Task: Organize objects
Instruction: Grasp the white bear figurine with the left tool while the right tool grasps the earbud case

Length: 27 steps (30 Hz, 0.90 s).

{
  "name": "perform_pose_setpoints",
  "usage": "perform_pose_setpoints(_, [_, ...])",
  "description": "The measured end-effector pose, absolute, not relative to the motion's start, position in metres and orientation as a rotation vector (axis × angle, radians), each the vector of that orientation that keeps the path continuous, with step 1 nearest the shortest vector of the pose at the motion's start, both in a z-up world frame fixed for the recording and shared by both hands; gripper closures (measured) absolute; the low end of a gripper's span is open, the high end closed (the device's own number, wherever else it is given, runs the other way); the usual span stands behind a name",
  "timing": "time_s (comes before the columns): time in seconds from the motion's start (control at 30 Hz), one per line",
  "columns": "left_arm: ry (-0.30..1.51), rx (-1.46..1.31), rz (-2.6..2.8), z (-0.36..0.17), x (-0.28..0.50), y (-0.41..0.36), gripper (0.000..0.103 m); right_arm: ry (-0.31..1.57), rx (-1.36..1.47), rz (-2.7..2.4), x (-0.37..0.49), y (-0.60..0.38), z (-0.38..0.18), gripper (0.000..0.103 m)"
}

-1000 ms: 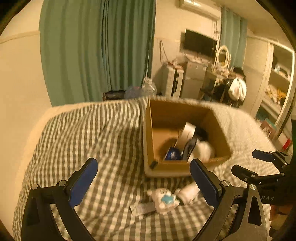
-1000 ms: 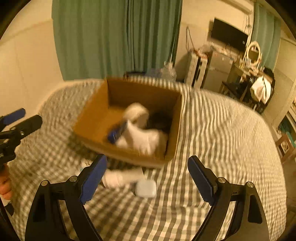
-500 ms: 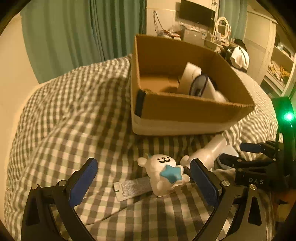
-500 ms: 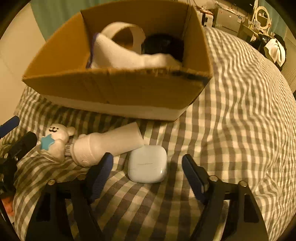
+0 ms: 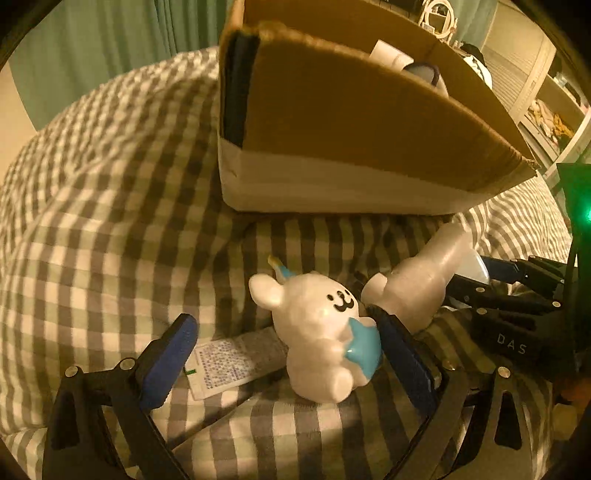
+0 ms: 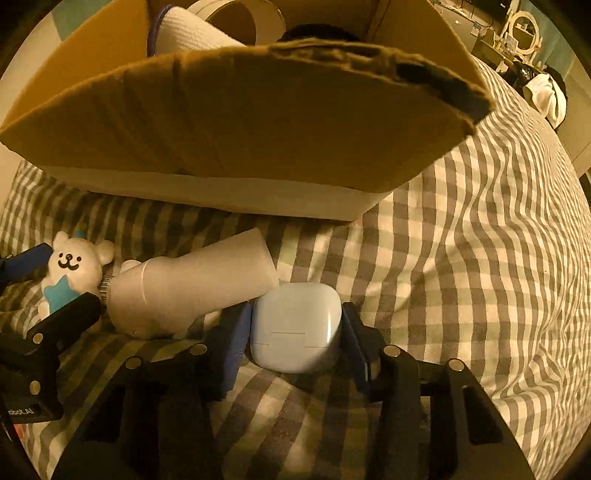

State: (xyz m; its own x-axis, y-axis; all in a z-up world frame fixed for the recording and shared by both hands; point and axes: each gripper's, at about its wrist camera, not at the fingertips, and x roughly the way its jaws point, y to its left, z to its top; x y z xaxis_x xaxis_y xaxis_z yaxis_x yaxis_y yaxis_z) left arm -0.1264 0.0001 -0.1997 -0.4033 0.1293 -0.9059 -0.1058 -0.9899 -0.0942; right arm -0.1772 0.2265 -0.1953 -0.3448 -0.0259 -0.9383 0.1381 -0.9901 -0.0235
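Note:
A white bear figure (image 5: 314,325) with a blue star lies on the checked bedcover, between the fingers of my left gripper (image 5: 284,325). That gripper is open: its right pad touches the star side and its left pad stands apart. My right gripper (image 6: 294,317) is closing on a pale blue earbud case (image 6: 295,328), with a pad against each side. A white bottle (image 6: 192,288) lies on its side between the bear and the case. Under the bear is a flat printed tube (image 5: 229,358). The cardboard box (image 6: 240,110) stands just behind them all.
The box holds a tape roll (image 6: 240,14), a white cloth (image 6: 192,33) and a dark item. The checked bedcover (image 6: 480,240) stretches away to the right. Green curtains (image 5: 110,44) and room furniture are behind. The two grippers work close together.
Both grippers came down from above the box to the bedcover. The right jaws narrowed around the earbud case. The left gripper now straddles the bear.

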Motion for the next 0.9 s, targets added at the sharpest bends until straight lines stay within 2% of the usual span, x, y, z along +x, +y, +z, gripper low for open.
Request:
perform_pose_setpoints(0.1, [-0.062,-1.655,2.471,-0.206,-0.129,0.0,0.019,0.181,1.742,-2.499,-0.176,0.225,-0.197,0.054])
perform_pose_setpoints(0.17, [-0.092,-1.641,2.441,-0.206,-0.128,-0.001,0.032,0.182,1.745,-2.499,-0.175,0.226,-0.197,0.054])
perform_pose_setpoints(0.2, [-0.099,-1.637,2.439,-0.206,-0.126,-0.002,0.045,0.176,1.746,-2.497,-0.175,0.227,-0.197,0.054])
perform_pose_setpoints(0.23, [-0.109,-1.637,2.438,-0.206,-0.125,-0.003,0.05,0.167,1.746,-2.495,-0.174,0.229,-0.196,0.054])
perform_pose_setpoints(0.43, [-0.221,-1.611,2.436,-0.201,-0.114,-0.015,0.054,0.147,1.726,-2.514,-0.167,0.236,-0.19,0.054])
perform_pose_setpoints(0.6, [-0.288,-1.601,2.414,-0.186,-0.113,-0.026,0.054,0.25,1.699,-2.579,-0.156,0.234,-0.179,0.054])
perform_pose_setpoints(0.9, [-0.217,-1.515,2.459,-0.147,-0.101,-0.043,0.054,0.227,1.604,-2.646,-0.138,0.245,-0.159,0.054])
